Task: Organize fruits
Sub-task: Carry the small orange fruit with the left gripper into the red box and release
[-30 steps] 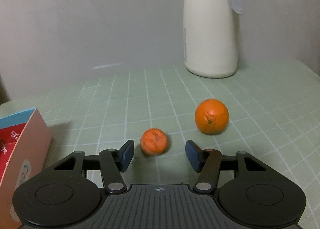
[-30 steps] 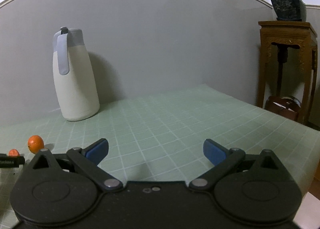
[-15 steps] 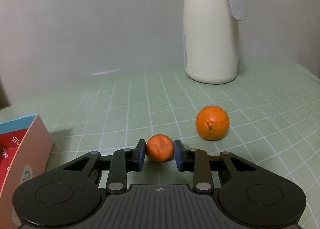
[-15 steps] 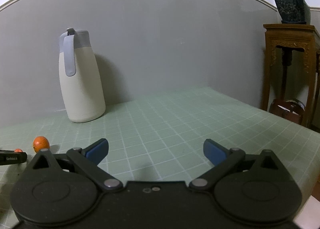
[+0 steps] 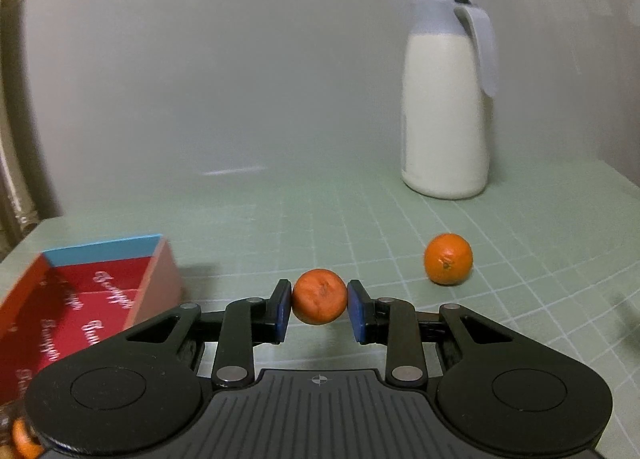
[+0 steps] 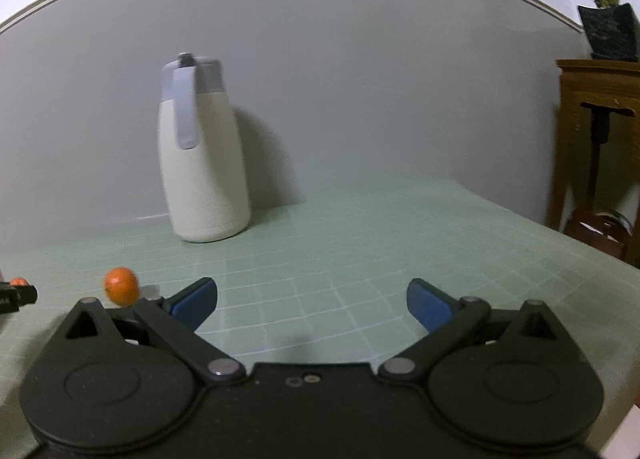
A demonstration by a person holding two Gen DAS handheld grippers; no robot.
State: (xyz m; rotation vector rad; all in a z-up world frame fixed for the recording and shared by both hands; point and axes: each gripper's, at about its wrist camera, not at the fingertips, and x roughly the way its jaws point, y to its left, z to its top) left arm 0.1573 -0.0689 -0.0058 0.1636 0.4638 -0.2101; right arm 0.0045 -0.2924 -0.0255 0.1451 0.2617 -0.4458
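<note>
Orange mandarin (image 5: 319, 301) is clamped between the left gripper (image 5: 319, 309) pads, above the green table (image 5: 280, 227), right of the red box (image 5: 92, 295). Right gripper (image 6: 312, 299) jaws are spread wide, empty.

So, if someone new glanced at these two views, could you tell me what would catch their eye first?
Probably the small orange clamped between the pads of the left gripper, just in front of the camera. Next, the larger orange lying alone on the green gridded table, the tall white jug against the wall behind it, and the red box at the left.
</note>
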